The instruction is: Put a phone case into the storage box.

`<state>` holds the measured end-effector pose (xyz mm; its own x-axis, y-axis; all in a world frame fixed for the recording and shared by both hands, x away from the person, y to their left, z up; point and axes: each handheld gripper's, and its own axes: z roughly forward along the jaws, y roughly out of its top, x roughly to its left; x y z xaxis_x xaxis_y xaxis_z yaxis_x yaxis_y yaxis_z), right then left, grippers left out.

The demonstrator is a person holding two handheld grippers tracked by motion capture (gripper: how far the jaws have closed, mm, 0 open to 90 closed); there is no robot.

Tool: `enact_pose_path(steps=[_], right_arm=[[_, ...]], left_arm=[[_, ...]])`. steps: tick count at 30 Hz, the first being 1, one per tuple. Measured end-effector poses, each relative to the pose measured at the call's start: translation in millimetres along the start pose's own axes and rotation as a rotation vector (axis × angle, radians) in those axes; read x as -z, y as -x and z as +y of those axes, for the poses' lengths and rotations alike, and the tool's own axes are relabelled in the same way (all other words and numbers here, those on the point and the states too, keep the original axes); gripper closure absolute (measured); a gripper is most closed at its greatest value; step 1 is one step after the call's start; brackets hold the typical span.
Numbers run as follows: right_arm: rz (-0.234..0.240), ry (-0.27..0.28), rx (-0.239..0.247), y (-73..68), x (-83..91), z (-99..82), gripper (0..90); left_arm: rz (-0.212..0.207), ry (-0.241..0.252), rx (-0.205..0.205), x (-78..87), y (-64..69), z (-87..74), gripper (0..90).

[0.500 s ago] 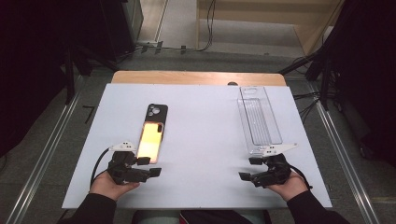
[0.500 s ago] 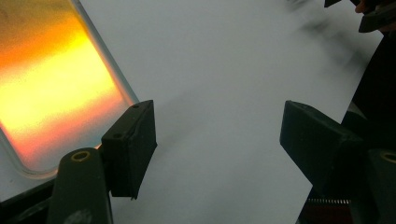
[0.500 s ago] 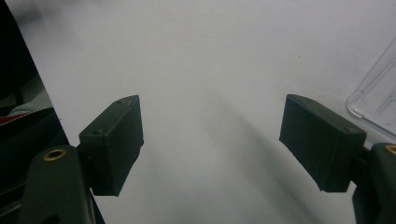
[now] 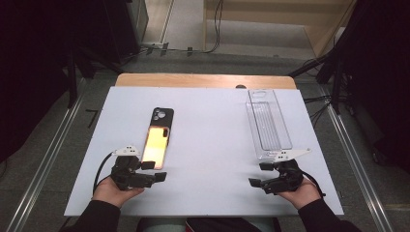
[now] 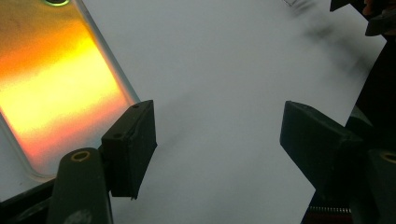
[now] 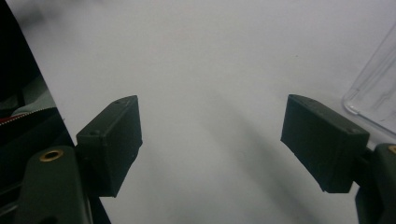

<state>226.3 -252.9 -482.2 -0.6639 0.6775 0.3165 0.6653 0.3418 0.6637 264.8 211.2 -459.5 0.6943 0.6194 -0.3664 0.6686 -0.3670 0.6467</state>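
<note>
High view shows a white board (image 4: 212, 145) over the table, with a clear plastic tray (image 4: 268, 123) lying just ahead of the right gripper (image 4: 263, 175) and a phone (image 4: 158, 135), its shiny back glowing orange, lying just ahead of the left gripper (image 4: 153, 171). Both grippers rest near the board's front edge with jaws standing apart on nothing. Probably the phone goes into the tray, so the left jaws should straddle the phone's long sides squarely before closing, though its thickness is hard to judge here.
</note>
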Motion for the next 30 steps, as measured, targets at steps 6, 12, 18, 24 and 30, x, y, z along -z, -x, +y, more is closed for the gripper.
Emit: enact_pose_path(steps=[6, 12, 18, 24, 30], right_arm=[[0.008, -0.013, -0.006, 1.8, -1.3, -0.1, 19.0], [0.011, -0.012, 0.003, 0.9, -1.5, 0.1, 19.4], [0.010, -0.010, 0.005, 1.2, -1.3, -0.1, 19.5], [0.012, -0.010, 0.003, 1.6, -1.8, -0.1, 19.4], [0.005, -0.016, -0.001, 2.1, -1.3, -1.1, 19.4]], left_arm=[[0.003, 0.002, 0.012, 0.2, -0.5, 0.2, 27.2], [0.012, 0.007, 0.007, 0.1, -0.4, 0.2, 26.5], [0.023, 0.013, 0.043, -0.1, -2.2, 1.1, 25.1], [0.018, 0.012, 0.039, -1.0, -1.3, 1.1, 23.7], [0.041, 0.024, 0.097, 0.2, -5.6, 2.9, 23.7]])
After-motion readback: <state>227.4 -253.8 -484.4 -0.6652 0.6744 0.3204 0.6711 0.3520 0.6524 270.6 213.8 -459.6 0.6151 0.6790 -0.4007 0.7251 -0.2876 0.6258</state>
